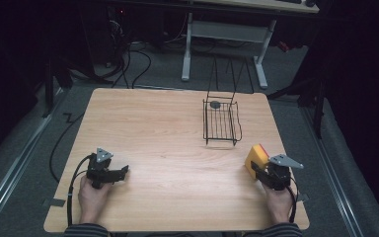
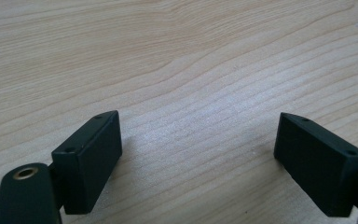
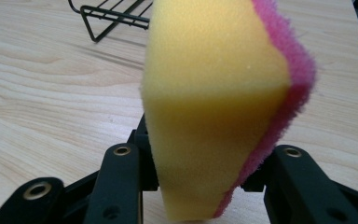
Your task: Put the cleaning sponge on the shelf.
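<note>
A yellow sponge (image 1: 255, 157) with a pink scouring side stands on edge at the table's front right. My right gripper (image 1: 259, 171) is shut on it, and in the right gripper view the jaws squeeze the sponge (image 3: 214, 107) from both sides. A black wire basket (image 1: 221, 121) sits on the table toward the back right, and its corner (image 3: 112, 14) rises behind the sponge. At the front left my left gripper (image 1: 124, 171) rests low over the wood. Its fingers (image 2: 91, 156) stand wide apart with bare table between them.
The wooden table (image 1: 168, 148) spreads between the two grippers. A small dark round thing (image 1: 215, 104) lies at the basket's far end. Beyond the table stand a white desk frame (image 1: 227, 34) and cables on the floor.
</note>
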